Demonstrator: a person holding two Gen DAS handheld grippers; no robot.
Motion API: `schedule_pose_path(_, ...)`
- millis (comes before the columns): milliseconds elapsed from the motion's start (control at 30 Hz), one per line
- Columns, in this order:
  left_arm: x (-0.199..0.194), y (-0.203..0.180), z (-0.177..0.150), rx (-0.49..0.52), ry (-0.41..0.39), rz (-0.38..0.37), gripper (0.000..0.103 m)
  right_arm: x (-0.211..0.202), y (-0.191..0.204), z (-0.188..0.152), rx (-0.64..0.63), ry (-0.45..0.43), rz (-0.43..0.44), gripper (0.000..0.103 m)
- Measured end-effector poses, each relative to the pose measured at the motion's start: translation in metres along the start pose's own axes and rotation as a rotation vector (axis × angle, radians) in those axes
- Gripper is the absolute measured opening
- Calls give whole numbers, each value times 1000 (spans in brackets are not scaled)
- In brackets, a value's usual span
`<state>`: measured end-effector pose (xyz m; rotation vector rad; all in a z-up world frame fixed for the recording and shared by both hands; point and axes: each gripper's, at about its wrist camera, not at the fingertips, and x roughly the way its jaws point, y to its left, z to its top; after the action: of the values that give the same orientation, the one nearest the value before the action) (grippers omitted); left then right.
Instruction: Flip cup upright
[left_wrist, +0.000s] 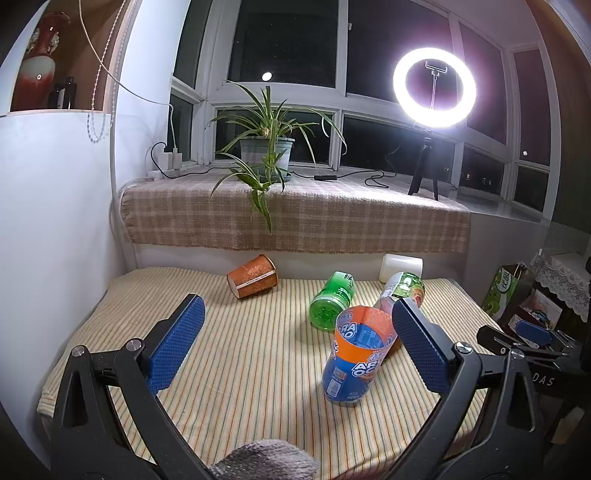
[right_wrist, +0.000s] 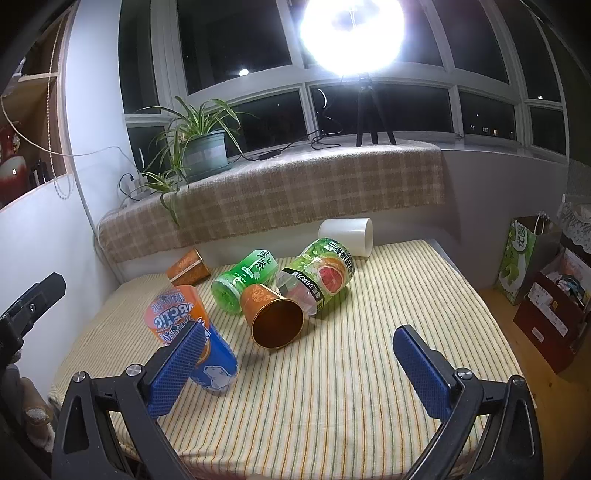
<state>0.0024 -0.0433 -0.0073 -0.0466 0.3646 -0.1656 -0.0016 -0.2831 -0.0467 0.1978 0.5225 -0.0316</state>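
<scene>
Both grippers hang back from the cluster with jaws spread wide and nothing between them, which I read as a pause for choosing a target rather than a grasp under way. From the right wrist camera, the right gripper (right_wrist: 299, 354) frames the likeliest one: a copper-coloured cup (right_wrist: 271, 314) lying on its side at about 12 o'clock from the jaws, its dark open mouth turned toward the lens, so a grip across its tapered wall looks reachable from here. It rests against a faceted clear cup with a grapefruit label (right_wrist: 319, 282), with a ribbed translucent green cup (right_wrist: 242, 280) at 11 o'clock, also toppled. Farther back lie a second orange patterned cup (right_wrist: 188, 271) and a smooth white cup (right_wrist: 347, 234) at the far edge. The left gripper (left_wrist: 299, 343) has the orange-and-blue cup (left_wrist: 356, 360) just inside its right-hand pad; that one stands on end, a thin printed plastic sleeve, though whether its mouth faces up or down I cannot tell for sure. All of them sit on the worktop (right_wrist: 369, 387), covered by a soft yellow striped cloth that should stop round bodies rolling but may wrinkle under a push.
</scene>
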Motion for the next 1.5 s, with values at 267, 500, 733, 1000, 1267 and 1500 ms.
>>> schedule_pose_path(267, 0, 2, 2, 0, -5, 4, 103, 1, -1, 0, 3, 3, 0, 103)
schedule_pose_path(500, -1, 2, 3, 4, -8, 7, 103, 0, -1, -1, 8, 4, 1, 103)
schedule_pose_path(733, -1, 2, 3, 5, -7, 8, 103, -1, -1, -1, 8, 10, 6, 103)
schedule_pose_path(1000, -2, 2, 4, 4, -8, 8, 103, 0, -1, 0, 7, 10, 7, 103)
schedule_pose_path(1267, -2, 1, 3, 6, -8, 10, 103, 0, 0, 0, 8, 15, 9, 103)
schedule_pose_path(1500, -2, 2, 3, 7, -8, 9, 103, 1, -1, -1, 11, 20, 9, 103)
